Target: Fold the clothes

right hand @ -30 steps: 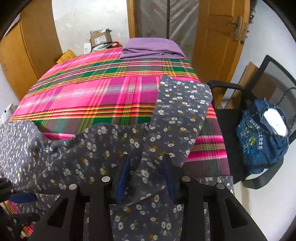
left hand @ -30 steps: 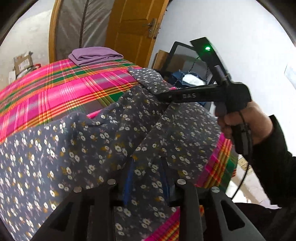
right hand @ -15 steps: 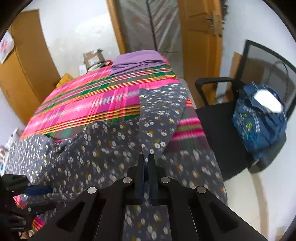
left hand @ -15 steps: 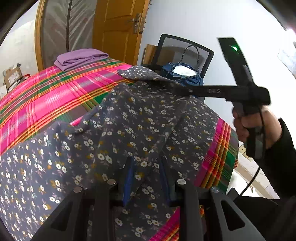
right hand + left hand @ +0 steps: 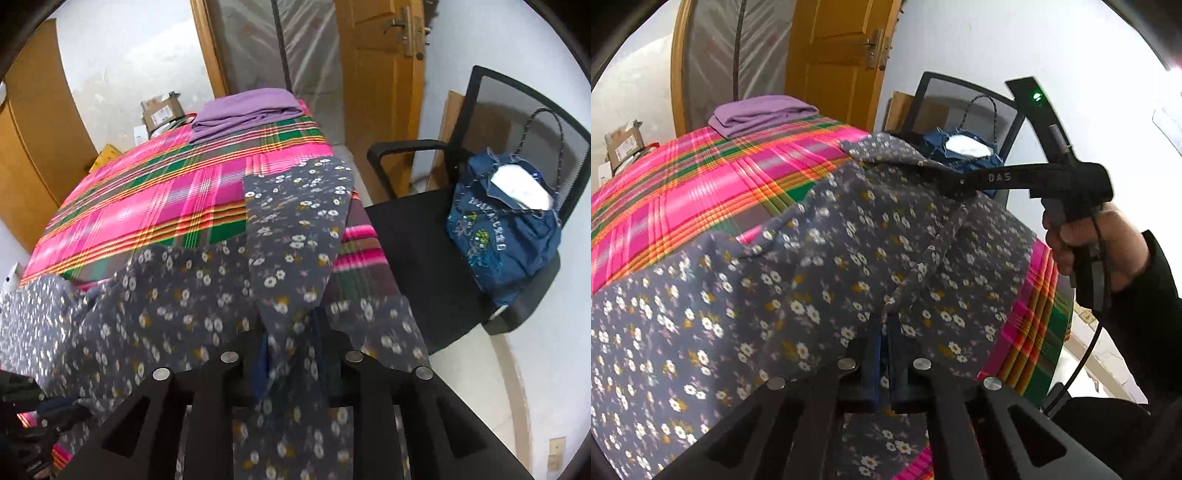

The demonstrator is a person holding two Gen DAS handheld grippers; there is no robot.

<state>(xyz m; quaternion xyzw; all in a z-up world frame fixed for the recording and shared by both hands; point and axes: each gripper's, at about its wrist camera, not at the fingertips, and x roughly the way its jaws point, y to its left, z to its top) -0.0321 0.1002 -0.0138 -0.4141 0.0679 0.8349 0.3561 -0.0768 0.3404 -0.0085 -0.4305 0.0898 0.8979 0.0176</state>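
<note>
Left wrist view: the left gripper (image 5: 884, 325) has just closed and pinches a fold of the floral garment (image 5: 812, 280), which lies bunched across the near half of the plaid table (image 5: 701, 192). At 2 o'clock, a hand (image 5: 1097, 247) holds the right gripper (image 5: 923, 168), clamped on the garment's far edge.

Right wrist view: the right gripper's jaws grip the garment. One strip of the garment runs toward 12 o'clock. A purple cloth (image 5: 247, 110) lies at 11 o'clock, a chair (image 5: 461, 229) with a blue bag (image 5: 506, 236) at 2 o'clock.
</note>
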